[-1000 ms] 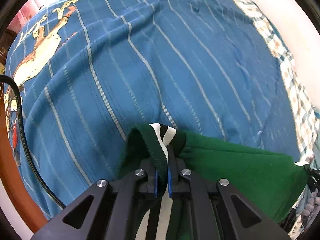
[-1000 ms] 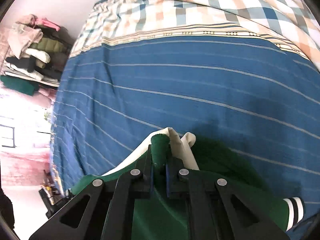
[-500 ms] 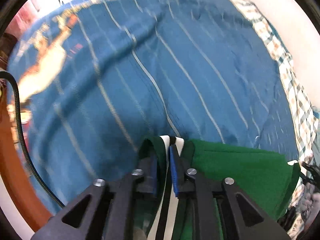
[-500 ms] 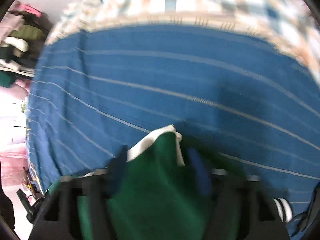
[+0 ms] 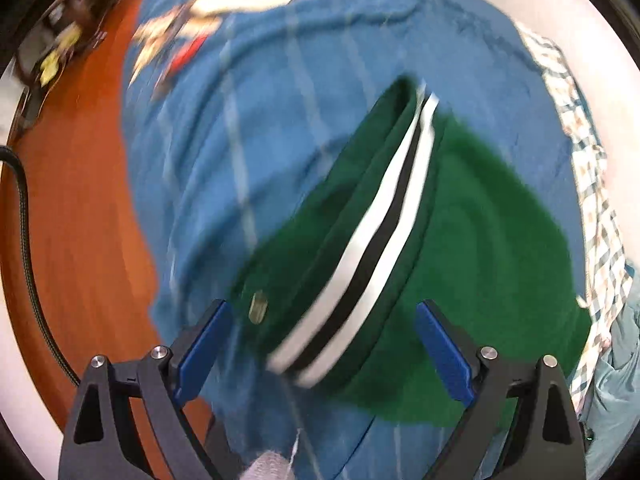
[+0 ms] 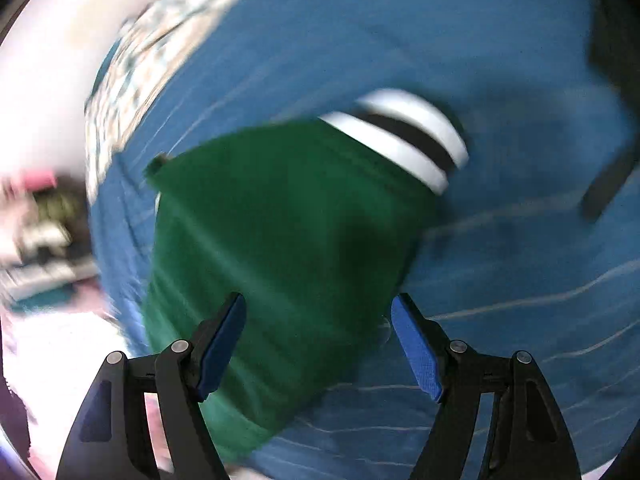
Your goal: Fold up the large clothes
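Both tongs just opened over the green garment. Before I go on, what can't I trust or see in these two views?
- Left wrist view: green garment motion-blurred; fold edges and the small tag by the striped band unreadable.
- Left wrist view: garment's near edge hidden behind the left tongs.
- Right wrist view: heavy blur; layers uncountable, near end cut off behind the right tongs.
- Blue bedspread: wrinkles unclear.

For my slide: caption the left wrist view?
Open left tool above folded green garment on blue bedspread.
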Tool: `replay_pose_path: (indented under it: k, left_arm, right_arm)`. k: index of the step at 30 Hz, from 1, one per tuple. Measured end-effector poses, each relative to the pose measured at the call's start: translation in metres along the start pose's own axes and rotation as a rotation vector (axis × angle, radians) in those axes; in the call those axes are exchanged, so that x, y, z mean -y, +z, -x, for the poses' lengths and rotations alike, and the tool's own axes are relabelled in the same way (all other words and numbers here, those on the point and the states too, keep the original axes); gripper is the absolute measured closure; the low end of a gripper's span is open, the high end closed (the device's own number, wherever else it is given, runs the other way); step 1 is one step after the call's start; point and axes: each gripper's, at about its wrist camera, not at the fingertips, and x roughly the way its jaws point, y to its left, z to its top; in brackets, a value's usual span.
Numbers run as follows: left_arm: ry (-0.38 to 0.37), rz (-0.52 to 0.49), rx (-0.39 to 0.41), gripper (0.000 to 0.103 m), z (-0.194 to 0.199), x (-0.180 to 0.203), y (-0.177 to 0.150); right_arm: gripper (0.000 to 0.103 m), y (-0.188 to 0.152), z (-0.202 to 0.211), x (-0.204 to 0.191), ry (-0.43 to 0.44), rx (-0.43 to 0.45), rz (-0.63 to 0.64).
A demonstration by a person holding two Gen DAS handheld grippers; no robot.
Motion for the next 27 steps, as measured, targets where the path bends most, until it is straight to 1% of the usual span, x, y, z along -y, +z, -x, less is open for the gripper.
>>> replay_pose_path:
  k: [2, 3, 4, 5, 6, 7, 8, 9, 11, 12, 13, 14, 17, 18, 19, 20, 21, 22, 23, 24, 26, 27]
  left_arm:
    - [-0.008, 0.029, -0.025, 0.009, -0.006, -0.005, -0.018]
    - [-0.001, 0.037, -0.024, 0.009, -0.008, -0.006, -0.028]
    - [0.008, 0.03, -0.019, 0.009, -0.008, -0.003, -0.035]
    - [0.015, 0.015, -0.017, 0.01, -0.008, 0.001, -0.042]
    - [0.011, -0.009, -0.014, 0.01, -0.007, 0.008, -0.05]
    - [-0.003, -0.024, -0.009, 0.009, -0.005, 0.014, -0.057]
    - [-0.018, -0.024, -0.009, 0.009, -0.005, 0.018, -0.063]
    - [-0.043, -0.005, -0.016, 0.009, -0.006, 0.02, -0.07]
    - [-0.106, 0.068, -0.035, 0.009, -0.015, 0.017, -0.078]
    - [-0.14, 0.109, -0.032, 0.009, -0.02, 0.015, -0.08]
    - [-0.162, 0.145, -0.024, 0.009, -0.026, 0.013, -0.079]
    - [-0.168, 0.17, -0.012, 0.009, -0.03, 0.011, -0.076]
    - [-0.208, 0.284, 0.031, 0.011, -0.047, 0.002, -0.054]
    - [-0.215, 0.328, 0.06, 0.011, -0.051, -0.002, -0.042]
    - [-0.213, 0.347, 0.093, 0.011, -0.051, -0.005, -0.034]
    - [-0.184, 0.359, 0.147, 0.019, -0.049, -0.006, -0.02]
    - [-0.155, 0.365, 0.173, 0.031, -0.047, -0.004, -0.015]
    - [-0.143, 0.364, 0.188, 0.038, -0.046, -0.002, -0.006]
    - [-0.136, 0.342, 0.197, 0.054, -0.047, 0.002, 0.001]
    - [-0.141, 0.288, 0.218, 0.076, -0.043, 0.01, 0.013]
    - [-0.141, 0.207, 0.244, 0.078, -0.034, 0.026, 0.03]
    - [-0.165, 0.177, 0.266, 0.079, -0.026, 0.031, 0.038]
  right_arm:
    - [0.026, 0.011, -0.026, 0.027, 0.064, -0.001, -0.079]
    - [0.026, 0.016, -0.04, 0.037, 0.136, -0.014, -0.126]
    - [0.026, 0.02, -0.056, 0.047, 0.226, -0.033, -0.183]
    - [0.026, 0.022, -0.071, 0.058, 0.328, -0.031, -0.274]
    - [0.036, 0.022, -0.079, 0.062, 0.381, 0.006, -0.33]
    - [0.052, 0.021, -0.08, 0.056, 0.373, 0.052, -0.318]
    - [0.073, 0.018, -0.081, 0.049, 0.361, 0.07, -0.297]
    - [0.077, 0.013, -0.08, 0.045, 0.36, 0.08, -0.297]
    - [0.081, -0.001, -0.071, 0.046, 0.351, 0.118, -0.336]
    - [0.083, -0.007, -0.067, 0.049, 0.346, 0.128, -0.359]
    - [0.084, -0.012, -0.063, 0.051, 0.34, 0.132, -0.373]
    - [0.086, -0.021, -0.055, 0.054, 0.331, 0.137, -0.385]
    - [0.087, -0.037, -0.041, 0.064, 0.323, 0.117, -0.403]
    - [0.085, -0.038, -0.039, 0.065, 0.316, 0.102, -0.389]
    - [0.083, -0.038, -0.037, 0.064, 0.29, 0.086, -0.359]
    - [0.081, -0.037, -0.035, 0.064, 0.265, 0.066, -0.318]
    - [0.074, -0.036, -0.035, 0.062, 0.25, 0.051, -0.286]
    - [0.069, -0.035, -0.035, 0.06, 0.226, 0.036, -0.257]
    - [0.066, -0.034, -0.035, 0.06, 0.189, 0.007, -0.239]
    - [0.065, -0.035, -0.036, 0.058, 0.18, -0.015, -0.228]
    - [0.064, -0.039, -0.036, 0.056, 0.159, -0.052, -0.199]
    - [0.055, -0.043, -0.034, 0.053, 0.132, -0.052, -0.176]
